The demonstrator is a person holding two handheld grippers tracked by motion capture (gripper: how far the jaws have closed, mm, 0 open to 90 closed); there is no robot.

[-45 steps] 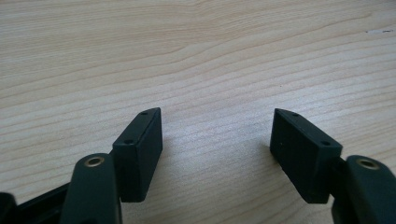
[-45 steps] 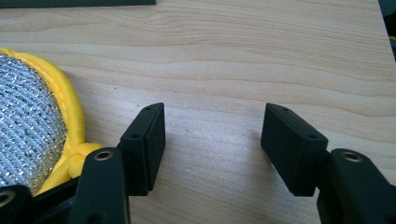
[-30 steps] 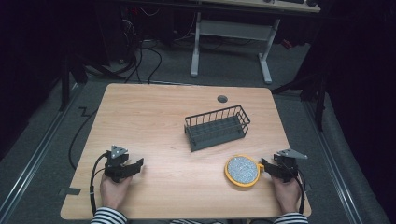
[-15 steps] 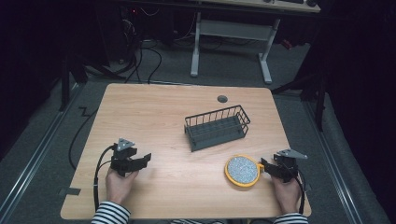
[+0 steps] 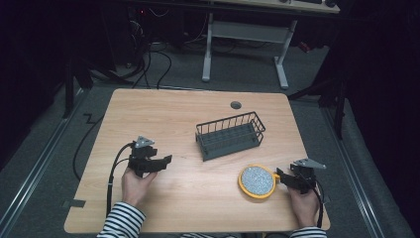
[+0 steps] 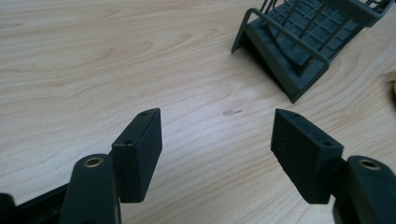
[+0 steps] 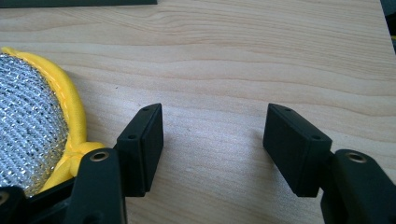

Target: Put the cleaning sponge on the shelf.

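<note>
A round pad (image 5: 256, 181) with a silver mesh face and a yellow rim lies flat at the table's front right. My right gripper (image 5: 279, 175) rests just right of it, open, with only bare wood between the jaws. In the right gripper view the pad (image 7: 28, 135) lies outside the left jaw of that gripper (image 7: 215, 112). My left gripper (image 5: 165, 160) hovers over the table's front left, open and empty, pointing right. A dark grey wire rack (image 5: 230, 135) stands at the table's middle. In the left gripper view the rack (image 6: 303, 46) is ahead and to the right of the open gripper (image 6: 217, 121).
The wooden table (image 5: 163, 114) has a small round grommet (image 5: 236, 104) near its far edge. Cables trail from both grippers toward the person's striped sleeves. A white desk frame (image 5: 242, 34) and dark floor lie beyond the table.
The left hand has lifted and moved right, toward the rack, with its jaws still open. The right hand and the pad have not moved.
</note>
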